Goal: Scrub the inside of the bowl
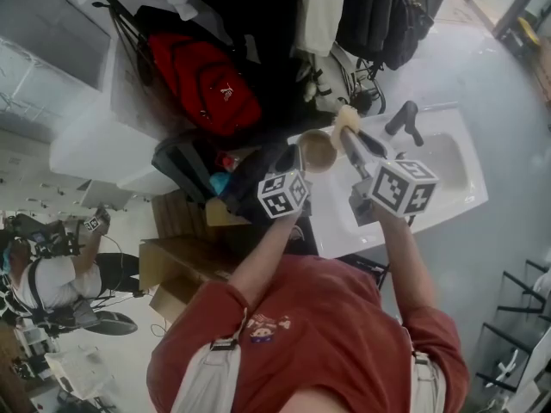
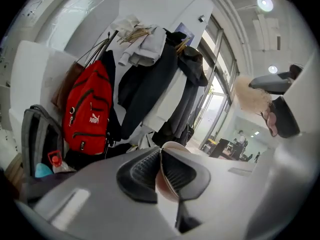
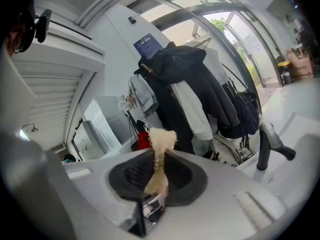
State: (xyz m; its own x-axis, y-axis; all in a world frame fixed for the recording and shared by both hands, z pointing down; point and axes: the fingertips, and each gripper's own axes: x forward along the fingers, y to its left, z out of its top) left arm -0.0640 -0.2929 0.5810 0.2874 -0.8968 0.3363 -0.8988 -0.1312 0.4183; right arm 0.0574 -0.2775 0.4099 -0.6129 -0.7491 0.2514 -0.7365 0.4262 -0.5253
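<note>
- Bowl (image 1: 317,151) is held up by the sink's (image 1: 452,198) near edge, its rim pinched between the left gripper's (image 2: 160,165) fingers.
- Right gripper's (image 3: 158,180) fingers clamp a loofah scrubber (image 3: 160,143), near the bowl but seemingly apart.
- Scrubbing looks not yet begun; next, the scrubber must enter the bowl's hollow.

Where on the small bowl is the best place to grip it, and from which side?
Grip the bowl by its thin rim, one jaw inside, one outside, as the left gripper does. Come from the side away from the scrubber, leaving the hollow free.
</note>
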